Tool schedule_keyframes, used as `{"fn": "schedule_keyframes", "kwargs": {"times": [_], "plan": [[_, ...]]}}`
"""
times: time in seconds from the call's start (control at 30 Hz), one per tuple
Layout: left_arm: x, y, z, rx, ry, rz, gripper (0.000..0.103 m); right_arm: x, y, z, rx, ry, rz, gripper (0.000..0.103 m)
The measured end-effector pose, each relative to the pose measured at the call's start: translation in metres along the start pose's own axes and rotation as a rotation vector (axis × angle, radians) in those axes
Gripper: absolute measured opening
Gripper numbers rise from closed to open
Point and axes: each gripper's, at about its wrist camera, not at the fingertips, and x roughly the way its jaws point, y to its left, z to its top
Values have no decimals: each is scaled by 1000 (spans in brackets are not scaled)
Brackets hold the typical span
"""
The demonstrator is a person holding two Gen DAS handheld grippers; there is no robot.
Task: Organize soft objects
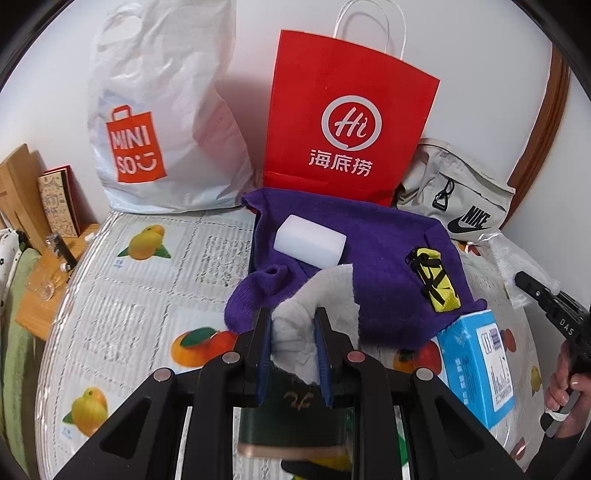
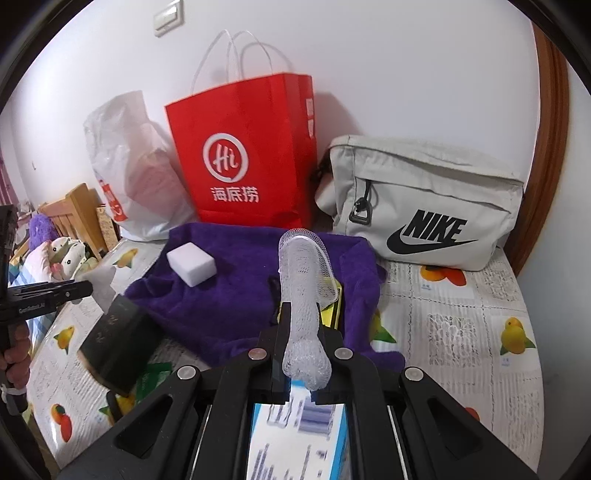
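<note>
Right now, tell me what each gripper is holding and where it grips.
Left gripper pinches a white cloth at its near bunched edge. Right gripper clamps a white foam net sleeve near its lower end.

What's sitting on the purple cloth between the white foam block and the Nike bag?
In the left wrist view, a yellow-and-black item lies on the purple cloth between the white foam block and the Nike bag; otherwise that stretch is bare cloth.

I see a plain white wall (image 2: 406, 74) at twelve o'clock, evenly lit. A curved brown wooden frame (image 2: 550, 147) runs down at two o'clock. A white wall switch plate (image 2: 168, 16) sits at eleven. At nine, a light wooden headboard (image 2: 79, 206) and a low wooden shelf (image 1: 40, 295). The counter (image 1: 147, 295) wears a fruit-print cloth.
</note>
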Motion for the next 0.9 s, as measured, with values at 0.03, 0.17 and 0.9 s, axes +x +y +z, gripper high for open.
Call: {"fn": "schedule_keyframes", "kwargs": {"times": [0.03,0.17,0.9], "plan": [[4,0,2,2,4,-2,21,6,-2,2,1,7,-3,7],[25,-5,13,13,30,-18,21,23,-4,6,-11,21,-23,7],[114,-20,38,75,201,-53,23,117,-2,40,-49,127,38,10]]}}
